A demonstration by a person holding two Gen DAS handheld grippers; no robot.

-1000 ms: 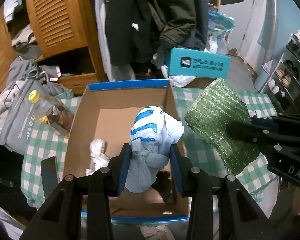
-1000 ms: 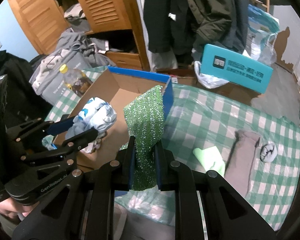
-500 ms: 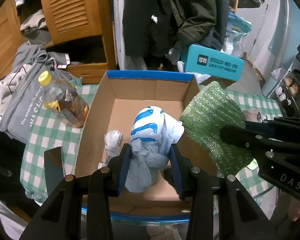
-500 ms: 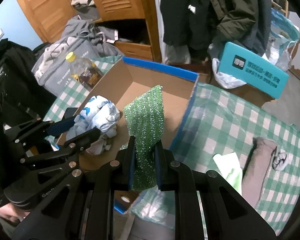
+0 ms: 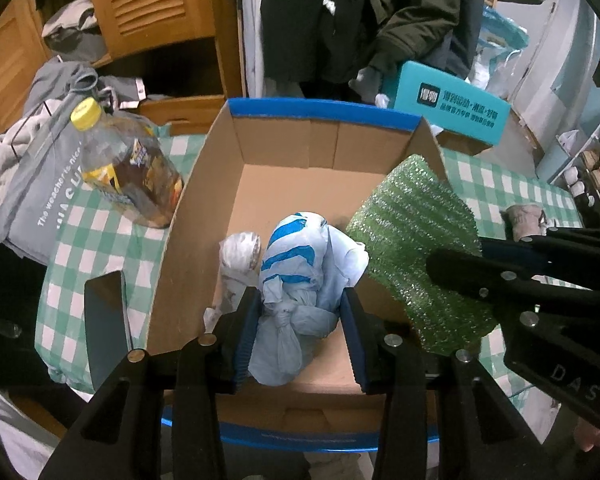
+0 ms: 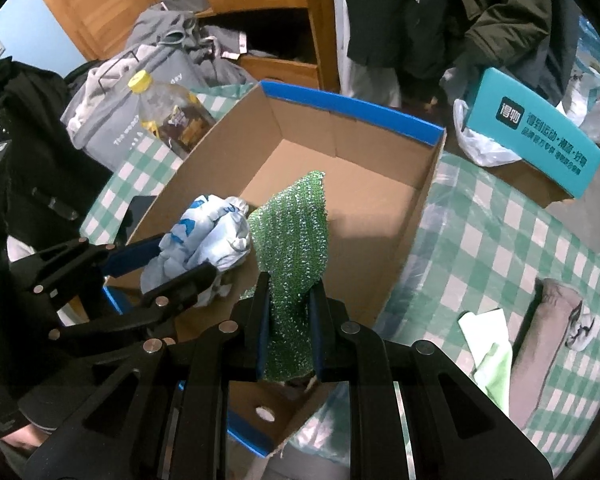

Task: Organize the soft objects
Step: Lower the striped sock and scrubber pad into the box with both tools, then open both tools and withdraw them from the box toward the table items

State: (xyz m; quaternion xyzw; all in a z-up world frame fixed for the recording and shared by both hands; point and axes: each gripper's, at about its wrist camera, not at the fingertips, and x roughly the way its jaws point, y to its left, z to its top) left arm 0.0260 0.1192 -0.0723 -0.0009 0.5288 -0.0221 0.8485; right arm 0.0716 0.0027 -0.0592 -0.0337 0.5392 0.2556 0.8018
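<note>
Here, a knotted white-and-blue plastic bag bundle point(image 5: 300, 280) hangs pinched between the jaws of the left gripper point(image 5: 300, 336) above the near end of an open cardboard box point(image 5: 324, 148), while the right gripper point(image 6: 288, 336) is clamped on a green sparkly scouring cloth point(image 6: 292, 240) held upright over the same box.

Neither piece has been let go, so the sorting looks partly done at best. One small crumpled whitish bundle point(image 5: 238, 250) already lies on the box floor just beside the held bag; what it is made of is hard to tell from this view. Outside the box, on the green-checked tablecloth point(image 6: 480, 240), a pale green cloth point(image 6: 490, 344) and a grey-brown folded fabric piece point(image 6: 544, 328) with a small white-and-black item point(image 6: 580, 326) on it appear to be waiting their turn.

Around the box stand a plastic bottle with a yellow cap point(image 5: 120, 164), touching or nearly touching the box's left wall, and a grey tote bag point(image 5: 28, 200) beyond it. A teal carton point(image 5: 448, 108) sits behind the box, near dark coats point(image 5: 360, 20) hanging before a wooden louvred wardrobe point(image 5: 152, 4). The two grippers crowd the near end of the box, and the cloth could brush the bag on release.
</note>
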